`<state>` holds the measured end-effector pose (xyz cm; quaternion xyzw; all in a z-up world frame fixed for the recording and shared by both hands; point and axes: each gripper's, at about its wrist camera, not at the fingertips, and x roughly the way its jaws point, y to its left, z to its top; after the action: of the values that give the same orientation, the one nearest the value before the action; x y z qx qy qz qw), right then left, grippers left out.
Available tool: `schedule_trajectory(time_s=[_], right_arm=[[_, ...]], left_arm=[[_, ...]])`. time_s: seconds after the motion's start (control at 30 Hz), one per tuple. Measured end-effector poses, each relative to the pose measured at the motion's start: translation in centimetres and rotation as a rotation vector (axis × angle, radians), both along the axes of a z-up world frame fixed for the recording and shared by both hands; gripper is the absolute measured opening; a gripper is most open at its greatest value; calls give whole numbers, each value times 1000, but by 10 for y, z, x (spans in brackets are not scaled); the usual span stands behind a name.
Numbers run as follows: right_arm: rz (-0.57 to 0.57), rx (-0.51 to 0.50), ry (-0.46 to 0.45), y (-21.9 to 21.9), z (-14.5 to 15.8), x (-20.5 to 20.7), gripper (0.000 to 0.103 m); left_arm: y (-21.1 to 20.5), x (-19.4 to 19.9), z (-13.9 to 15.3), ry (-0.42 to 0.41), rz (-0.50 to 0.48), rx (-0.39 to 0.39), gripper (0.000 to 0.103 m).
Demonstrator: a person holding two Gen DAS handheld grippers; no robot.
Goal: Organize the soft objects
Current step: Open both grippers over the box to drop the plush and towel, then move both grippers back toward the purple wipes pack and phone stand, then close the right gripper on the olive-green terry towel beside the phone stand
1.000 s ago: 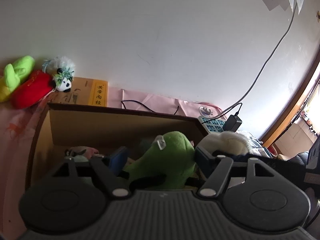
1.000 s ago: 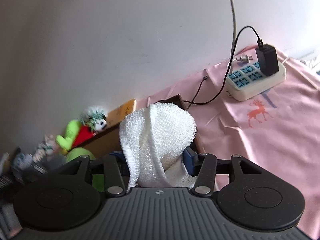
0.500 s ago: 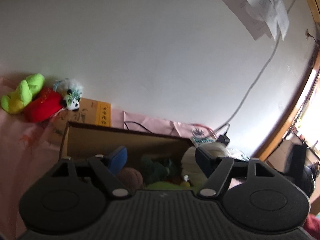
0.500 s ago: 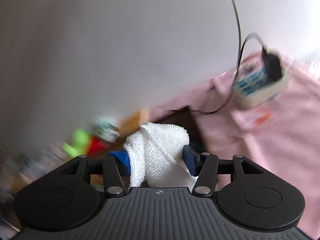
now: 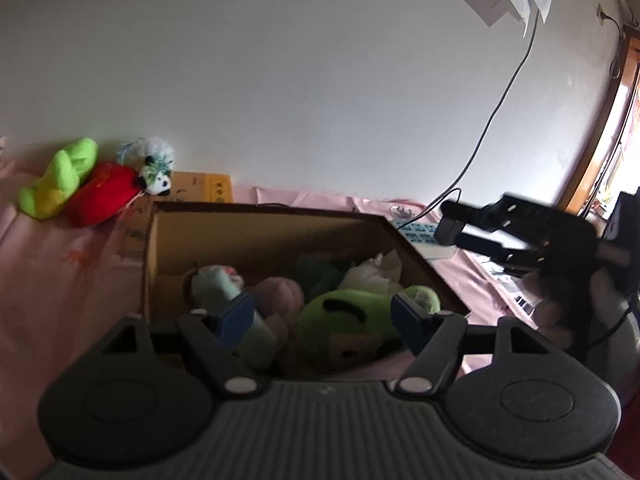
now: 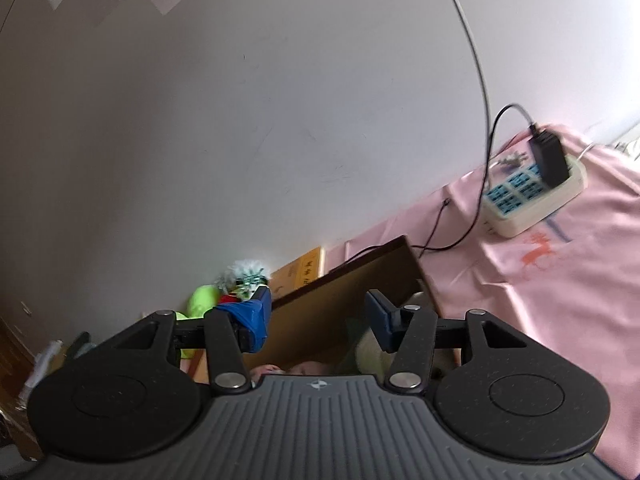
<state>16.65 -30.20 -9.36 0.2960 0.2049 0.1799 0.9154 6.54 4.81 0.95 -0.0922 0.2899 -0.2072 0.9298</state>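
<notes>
An open cardboard box (image 5: 260, 236) on the pink cloth holds several soft toys. A green frog plush (image 5: 352, 320) lies at its front, a white knitted piece (image 5: 376, 272) behind it, and a pink and a mint toy to the left. My left gripper (image 5: 322, 316) hovers open over the box's near side with nothing between its fingers. My right gripper (image 6: 320, 310) is open and empty above the box's right end (image 6: 344, 288). The white piece (image 6: 370, 354) lies below it. The left wrist view shows the right gripper (image 5: 460, 224) beside the box.
Outside the box, by the wall at far left, lie a lime plush (image 5: 60, 180), a red plush (image 5: 104, 196) and a small panda (image 5: 158, 168), next to a yellow book (image 5: 204, 192). A power strip (image 6: 532, 196) with a black adapter and cables sits right of the box.
The green frog plush has left my left gripper and now lies in the box. The white knitted piece has dropped out of my right gripper into the box. Both grippers have drawn back.
</notes>
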Motion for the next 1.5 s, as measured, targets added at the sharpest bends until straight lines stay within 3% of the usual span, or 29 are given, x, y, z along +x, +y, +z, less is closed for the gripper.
schedule_trajectory(time_s=[0.23,0.53,0.87,1.13,1.37,1.5], right_arm=[[-16,-38,-26,-2,-3,-40,38],[62,-59,26,-3,-10,-90,38],[49,-57,148,-6,-33,-129,37],[-30,-58,202,-25,-46,-164,37],[-62,-119,264,-46,-62,-175,37],[-87,-133,317,-63,-76,-176,37]], left_arm=[[17,-22,-14,79,40,-10,73],[24,-56,-37,173,39,14,73],[-7,-109,-61,185,-115,172,73],[-26,-122,-66,176,-244,202,73],[-51,-129,-61,144,-334,215,73],[-68,-129,-66,170,-373,208,73]])
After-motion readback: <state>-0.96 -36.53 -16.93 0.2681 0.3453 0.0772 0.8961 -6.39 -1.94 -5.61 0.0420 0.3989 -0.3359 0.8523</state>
